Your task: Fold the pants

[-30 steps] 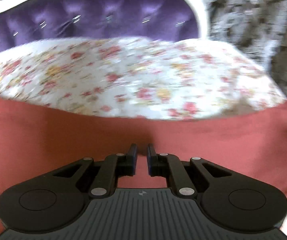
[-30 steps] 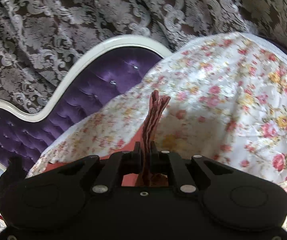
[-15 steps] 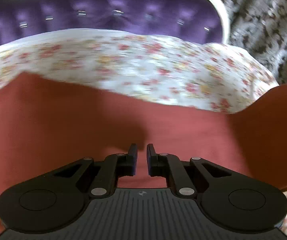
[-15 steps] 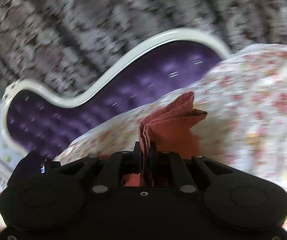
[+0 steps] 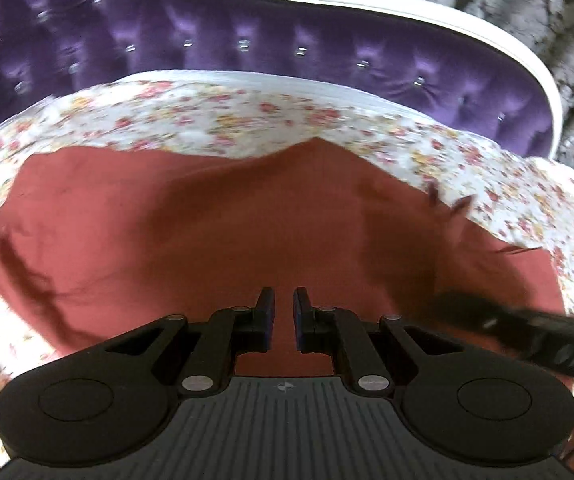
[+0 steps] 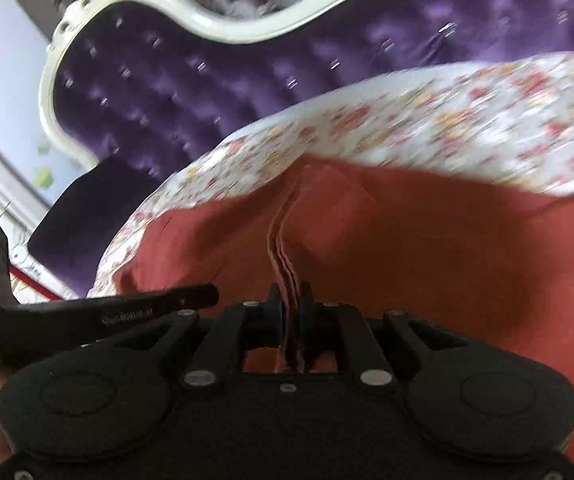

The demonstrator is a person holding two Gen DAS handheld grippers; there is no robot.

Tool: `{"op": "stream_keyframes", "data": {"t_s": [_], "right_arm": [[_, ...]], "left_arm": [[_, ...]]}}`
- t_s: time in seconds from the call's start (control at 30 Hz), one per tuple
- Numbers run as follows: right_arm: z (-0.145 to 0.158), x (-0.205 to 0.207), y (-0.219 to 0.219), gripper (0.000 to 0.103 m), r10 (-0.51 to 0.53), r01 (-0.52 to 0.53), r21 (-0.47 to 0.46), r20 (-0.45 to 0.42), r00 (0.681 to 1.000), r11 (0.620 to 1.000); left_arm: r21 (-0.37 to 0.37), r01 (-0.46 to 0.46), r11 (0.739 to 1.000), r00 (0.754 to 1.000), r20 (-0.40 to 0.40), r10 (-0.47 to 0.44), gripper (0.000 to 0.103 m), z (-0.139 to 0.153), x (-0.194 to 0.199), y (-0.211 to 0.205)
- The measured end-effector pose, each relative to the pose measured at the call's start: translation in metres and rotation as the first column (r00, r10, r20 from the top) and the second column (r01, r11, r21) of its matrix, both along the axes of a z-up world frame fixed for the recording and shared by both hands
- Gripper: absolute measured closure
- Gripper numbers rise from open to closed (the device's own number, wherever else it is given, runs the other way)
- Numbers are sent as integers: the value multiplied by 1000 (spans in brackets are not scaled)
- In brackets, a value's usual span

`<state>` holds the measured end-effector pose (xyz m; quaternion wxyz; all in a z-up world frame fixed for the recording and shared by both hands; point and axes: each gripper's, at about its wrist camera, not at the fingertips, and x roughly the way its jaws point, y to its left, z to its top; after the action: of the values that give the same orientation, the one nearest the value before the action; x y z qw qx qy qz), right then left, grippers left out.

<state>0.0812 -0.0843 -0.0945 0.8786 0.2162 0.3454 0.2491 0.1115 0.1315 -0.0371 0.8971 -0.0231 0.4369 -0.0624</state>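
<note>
- Right gripper [image 6: 290, 304]: fingers pinched tight on a bunched, layered edge of the red pants [image 6: 427, 248]; the pleated fabric runs up from between the fingertips toward frame centre.
- Change on this side: a second ago the pinched bunch stood up free against the purple headboard; now it lies low with broad red cloth spread behind it across centre and right of frame. Reads as the carried edge brought down over the rest of the garment.
- Left gripper [image 5: 283, 312]: fingers a narrow slot apart, nothing visibly between them; red cloth shows through the gap, lying beneath. Cannot tell if the tips touch the fabric.
- Change on this side: the pants filled only a low band of the left view a second ago; now they cover the whole middle of the frame as a wide, peaked sheet, creased at lower left.
- Right tool's dark body enters the left view at lower right; the left tool shows at the left edge of the right view. The two are near each other.
- Pants lie on the floral bedsheet [image 5: 215, 120], which rims them at top and sides.
- Tufted purple headboard [image 5: 135, 36] with white frame across the top; patterned curtain [image 5: 547, 4] at upper right.
- Judgement: a fold is mid-laydown; release and smoothing not yet done.
</note>
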Motion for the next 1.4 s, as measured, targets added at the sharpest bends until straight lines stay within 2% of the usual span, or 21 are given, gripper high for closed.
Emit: {"op": "stream_keyframes", "data": {"t_s": [0.07,0.1,0.13,0.23,0.37,0.47,0.53,0.6,0.67,0.73,0.83,0.87,0.9,1.0,1.07,1.17,1.27,1.33,1.37,1.4], "right_arm": [[-6,-2,15,86,32,-32,5,21,999,999],[-8,-3,21,80,31,-31,-12,36,999,999],[-8,-4,23,79,28,-27,-20,52,998,999],[3,-16,5,65,26,-28,16,98,995,999],[17,-27,-33,57,-105,111,-29,162,981,993],[10,-29,-73,56,-241,258,-111,142,960,960],[0,-29,-99,56,-329,346,-167,122,936,923],[-13,-29,-119,52,-378,386,-195,77,923,902],[-26,-29,-134,48,-399,395,-192,15,917,899],[-36,-30,-140,48,-399,388,-185,-23,917,903],[-41,-31,-137,49,-394,383,-186,-28,919,905],[-42,-31,-136,57,-381,371,-178,-27,924,911],[-41,-29,-132,89,-367,357,-172,-29,930,918],[-36,-35,-141,92,-370,364,-137,-18,929,921],[-36,-37,-150,93,-411,404,-158,-19,911,901],[-47,-34,-163,94,-414,406,-105,-74,907,908],[-46,-35,-161,93,-410,401,-123,-63,910,908],[-43,-33,-156,86,-394,383,-156,-45,918,910],[-41,-32,-156,79,-392,380,-170,-45,919,909],[-39,-33,-156,77,-403,389,-183,-45,914,903]], "left_arm": [[-5,-16,1000,1000,2,16,93,1,-3,7],[-10,-19,1000,1000,5,19,93,1,-4,9],[-14,-19,1000,1000,8,19,93,3,-4,10],[-15,8,1000,1000,28,-8,93,9,-10,6],[-47,54,997,996,71,-50,93,16,-16,-7],[-73,97,993,992,88,-90,93,15,-16,-22],[-65,122,990,991,57,-118,93,5,-12,-33],[-47,141,989,990,31,-139,93,-8,-12,-41],[-32,144,989,990,0,-144,93,-20,-11,-46],[-32,149,988,988,-23,-150,93,-28,-10,-48],[-20,148,989,988,-47,-149,93,-34,-11,-49],[-18,149,989,988,-46,-150,93,-34,-12,-48],[-20,151,988,987,-44,-152,93,-33,-13,-47],[-27,156,987,987,-26,-156,93,-31,-12,-48],[-31,163,986,986,-27,-164,93,-34,-10,-51],[-47,182,982,982,-33,-183,93,-45,-6,-56],[-15,199,980,980,-18,-199,93,-44,-8,-61],[-22,200,979,979,-21,-201,93,-43,-9,-58],[-29,199,980,979,-27,-200,93,-41,-10,-56],[-34,198,980,979,-31,-199,93,-40,-10,-53]]}}
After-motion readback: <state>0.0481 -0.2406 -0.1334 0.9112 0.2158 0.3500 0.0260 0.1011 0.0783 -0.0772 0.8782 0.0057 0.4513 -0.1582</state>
